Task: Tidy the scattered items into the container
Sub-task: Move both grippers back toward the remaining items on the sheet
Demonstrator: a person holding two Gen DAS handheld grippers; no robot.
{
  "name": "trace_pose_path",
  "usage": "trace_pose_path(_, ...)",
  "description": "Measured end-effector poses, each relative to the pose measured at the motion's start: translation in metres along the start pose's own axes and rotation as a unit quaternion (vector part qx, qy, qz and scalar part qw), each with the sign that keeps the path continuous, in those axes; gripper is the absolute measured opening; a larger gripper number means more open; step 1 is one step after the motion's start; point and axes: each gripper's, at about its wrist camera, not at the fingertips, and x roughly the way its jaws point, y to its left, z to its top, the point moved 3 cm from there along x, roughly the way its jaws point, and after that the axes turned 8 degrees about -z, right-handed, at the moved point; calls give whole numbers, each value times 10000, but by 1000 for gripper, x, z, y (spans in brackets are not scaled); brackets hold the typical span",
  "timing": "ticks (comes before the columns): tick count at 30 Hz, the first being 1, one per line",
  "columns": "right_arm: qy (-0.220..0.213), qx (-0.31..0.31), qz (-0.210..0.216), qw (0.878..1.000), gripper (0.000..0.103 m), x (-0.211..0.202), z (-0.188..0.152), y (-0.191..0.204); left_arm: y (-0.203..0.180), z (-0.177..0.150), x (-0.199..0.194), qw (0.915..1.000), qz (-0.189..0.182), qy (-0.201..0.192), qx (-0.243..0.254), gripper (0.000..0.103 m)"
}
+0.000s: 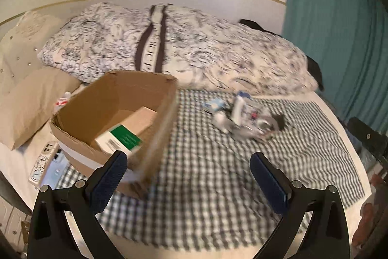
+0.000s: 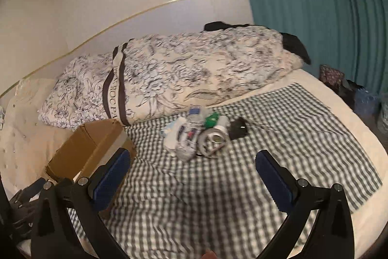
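Observation:
An open cardboard box [image 1: 101, 98] [image 2: 82, 149] stands on the bed's left side, with a green-and-white carton [image 1: 118, 140] lying inside it. A pile of scattered items [image 1: 245, 118] rests on the checked cloth: a clear plastic bottle [image 2: 189, 135], a silver can [image 2: 213, 137] on its side, a green piece [image 2: 211, 120], a black object [image 2: 238, 129] and white wrappers [image 2: 171, 135]. My left gripper [image 1: 189, 162] is open just right of the box's near corner. My right gripper [image 2: 194, 162] is open and empty, short of the pile.
A folded floral duvet [image 2: 181, 79] lies along the far side of the bed. A beige pillow [image 1: 31, 103] and a remote control [image 1: 41, 164] sit left of the box. A teal curtain [image 2: 315, 16] hangs at right, with bags [image 2: 332, 77] on the floor.

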Motion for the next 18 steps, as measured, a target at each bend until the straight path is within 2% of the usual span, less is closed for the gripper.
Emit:
trace_pose_path(4,-207,-5,-229,9995,103,-24,-6,-32,-27,-9,-4,9998,-10,9,212,103)
trace_pose_path(9,-284,166,-310,9990,103,-39,-14,-62,-45,-19,6,9993,42,131,336,103)
trace_pose_path(18,-129,269,-350,9989,103,-22,-29,-92,-64,-26,53,9982,61,381,461,103)
